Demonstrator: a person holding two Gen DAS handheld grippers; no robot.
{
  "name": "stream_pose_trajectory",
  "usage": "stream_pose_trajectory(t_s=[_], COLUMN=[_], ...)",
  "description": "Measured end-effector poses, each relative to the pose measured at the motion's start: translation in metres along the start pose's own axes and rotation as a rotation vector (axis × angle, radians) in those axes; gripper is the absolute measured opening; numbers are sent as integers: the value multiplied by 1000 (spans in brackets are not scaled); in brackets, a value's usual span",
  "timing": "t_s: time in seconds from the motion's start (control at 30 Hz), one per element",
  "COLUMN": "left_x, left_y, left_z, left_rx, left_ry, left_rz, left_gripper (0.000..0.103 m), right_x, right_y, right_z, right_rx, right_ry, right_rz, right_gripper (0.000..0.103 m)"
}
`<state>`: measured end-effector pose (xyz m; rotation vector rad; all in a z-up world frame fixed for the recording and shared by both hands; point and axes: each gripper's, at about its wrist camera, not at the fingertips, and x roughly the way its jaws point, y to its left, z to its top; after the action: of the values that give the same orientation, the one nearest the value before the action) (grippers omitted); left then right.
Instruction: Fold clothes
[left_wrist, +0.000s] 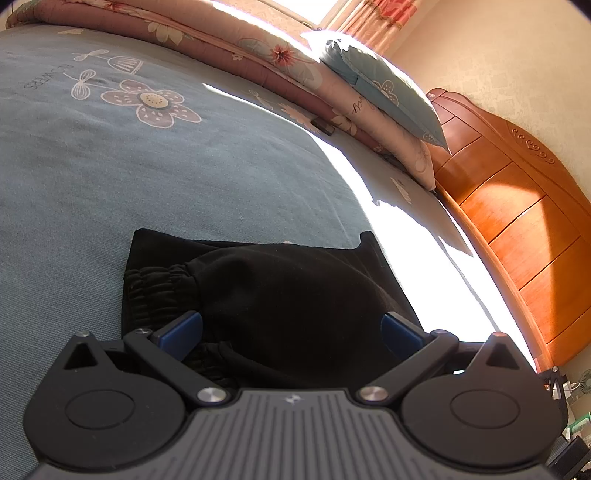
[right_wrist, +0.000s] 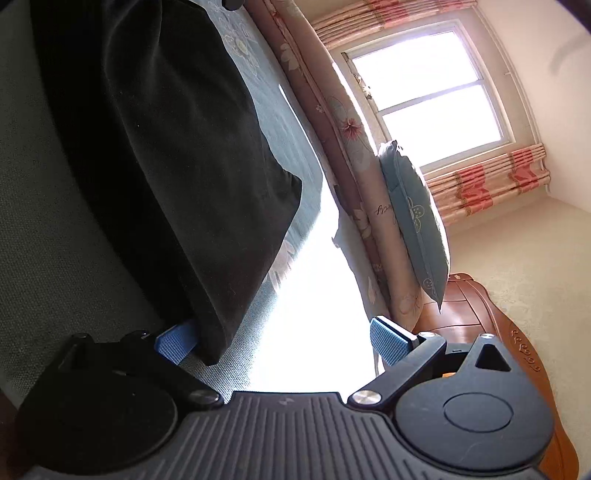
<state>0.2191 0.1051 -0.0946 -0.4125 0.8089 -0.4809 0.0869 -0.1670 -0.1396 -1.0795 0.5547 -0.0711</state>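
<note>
A black garment (left_wrist: 280, 288) with a gathered elastic band (left_wrist: 155, 288) lies folded on the blue-grey bedsheet (left_wrist: 92, 184). My left gripper (left_wrist: 291, 328) hangs low over its near end. The blue pads (left_wrist: 181, 332) stand wide apart with the dark cloth bulging between them, and no squeeze shows. In the right wrist view the same black garment (right_wrist: 166, 147) stretches away at the upper left. My right gripper (right_wrist: 284, 341) is open wide. Its left pad (right_wrist: 173, 345) sits partly under the garment's near corner, and its right pad (right_wrist: 389, 341) is over sunlit sheet.
A folded floral quilt (left_wrist: 236, 44) and a blue pillow (left_wrist: 384, 92) lie along the bed's far side. An orange wooden headboard (left_wrist: 517, 221) bounds the right. Beyond the quilt is a window (right_wrist: 424, 92) with pink curtains (right_wrist: 487, 181). Harsh sunlight washes out part of the sheet (right_wrist: 314, 295).
</note>
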Motion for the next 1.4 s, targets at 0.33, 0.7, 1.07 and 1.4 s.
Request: stream_pose_trajectory(t_s=[0.33, 0.7, 1.07, 1.4], left_x=[1, 0, -17, -6], left_y=[-1, -1, -5, -7], left_z=[1, 0, 7, 6], left_rx=[-2, -2, -27, 16], left_ry=[2, 0, -134, -106], left_rz=[2, 3, -66, -48], left_gripper=[102, 102, 102, 102], right_x=[2, 39, 90, 239], right_y=[-48, -91, -156, -143], right_z=[-19, 3, 24, 92], right_rx=[248, 927, 1135, 1120], right_ry=[106, 49, -5, 143], right_rz=[65, 622, 689, 708], right_gripper=[101, 98, 26, 8])
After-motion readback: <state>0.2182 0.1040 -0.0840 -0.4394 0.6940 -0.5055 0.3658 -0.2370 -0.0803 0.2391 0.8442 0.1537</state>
